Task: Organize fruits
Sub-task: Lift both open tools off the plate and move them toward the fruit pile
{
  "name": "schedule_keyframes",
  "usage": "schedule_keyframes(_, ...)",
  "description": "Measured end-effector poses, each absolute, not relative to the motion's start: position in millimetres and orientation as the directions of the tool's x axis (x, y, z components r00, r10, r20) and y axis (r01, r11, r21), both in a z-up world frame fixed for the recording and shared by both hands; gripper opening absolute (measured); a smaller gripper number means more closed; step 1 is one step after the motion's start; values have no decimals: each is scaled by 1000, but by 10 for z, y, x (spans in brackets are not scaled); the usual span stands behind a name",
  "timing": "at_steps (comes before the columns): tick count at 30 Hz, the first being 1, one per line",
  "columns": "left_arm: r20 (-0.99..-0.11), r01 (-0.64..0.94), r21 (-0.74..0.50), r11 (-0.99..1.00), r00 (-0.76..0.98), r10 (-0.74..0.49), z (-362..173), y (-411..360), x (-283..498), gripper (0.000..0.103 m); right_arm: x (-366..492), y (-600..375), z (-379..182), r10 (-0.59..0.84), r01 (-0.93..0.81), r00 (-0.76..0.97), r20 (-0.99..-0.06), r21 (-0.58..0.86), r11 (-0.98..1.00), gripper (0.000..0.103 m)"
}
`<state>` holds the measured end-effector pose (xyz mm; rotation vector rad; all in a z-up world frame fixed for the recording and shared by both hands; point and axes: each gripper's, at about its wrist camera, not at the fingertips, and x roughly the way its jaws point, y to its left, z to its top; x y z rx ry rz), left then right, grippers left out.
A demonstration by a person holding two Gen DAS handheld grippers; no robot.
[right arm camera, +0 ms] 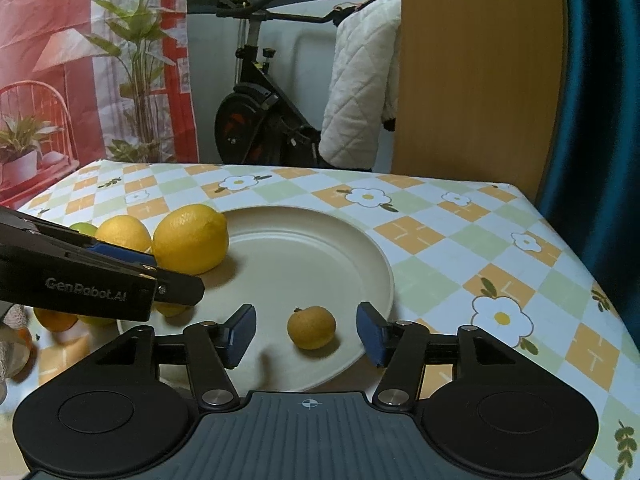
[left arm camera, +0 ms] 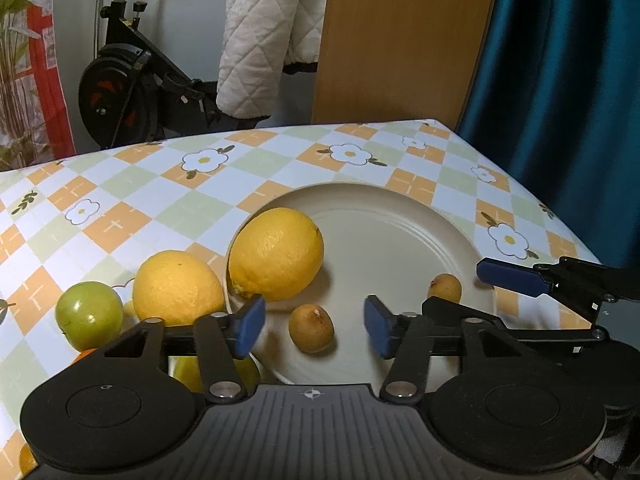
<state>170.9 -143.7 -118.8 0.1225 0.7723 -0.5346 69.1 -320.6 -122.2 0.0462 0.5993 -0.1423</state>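
plate [left arm camera: 400, 216]: centre | lemon [left arm camera: 276, 254]: on plate's left rim | small fruit [left arm camera: 311, 328]: between open left gripper [left arm camera: 314, 326] pads, untouched | apple [left arm camera: 89, 315]: lower left

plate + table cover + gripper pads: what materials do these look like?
Plate: looks like glazed ceramic or melamine; cream, smooth, soft sheen, raised ring; can't tell which.
Table cover: probably vinyl or oilcloth; printed checks and flowers, slight gloss, lies flat.
Gripper pads: blue, matte, likely rubber or foam facing on black, apparently plastic fingers.
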Motion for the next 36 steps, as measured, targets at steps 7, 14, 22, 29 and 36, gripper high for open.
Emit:
schedule_keyframes(7,-677,488,-91,868,609,-413,-1079,-1334,1628,72,586,-3233,-1138,-126,182,812,-570,42,982,63)
schedule_keyframes(14,-654,468,-88,879,639,-405,-937,-1198,1542,72,479,-3213,-1061,-143,213,806,-574,57,975,64)
schedule_keyframes(22,-624,427,-88,900,681,-384,-750,-921,1412,72,423,-3037,-897,-123,195,815,-566,69,978,64)
schedule_keyframes(29,-600,380,-70,922,723,-344,-638,-596,1276,72,443,-2746,-701,-78,137,833,-548,68,988,64)
schedule_keyframes(36,-580,319,-85,944,754,-307,-572,-228,1141,72,527,-2408,-546,-39,79,842,-537,52,996,64)
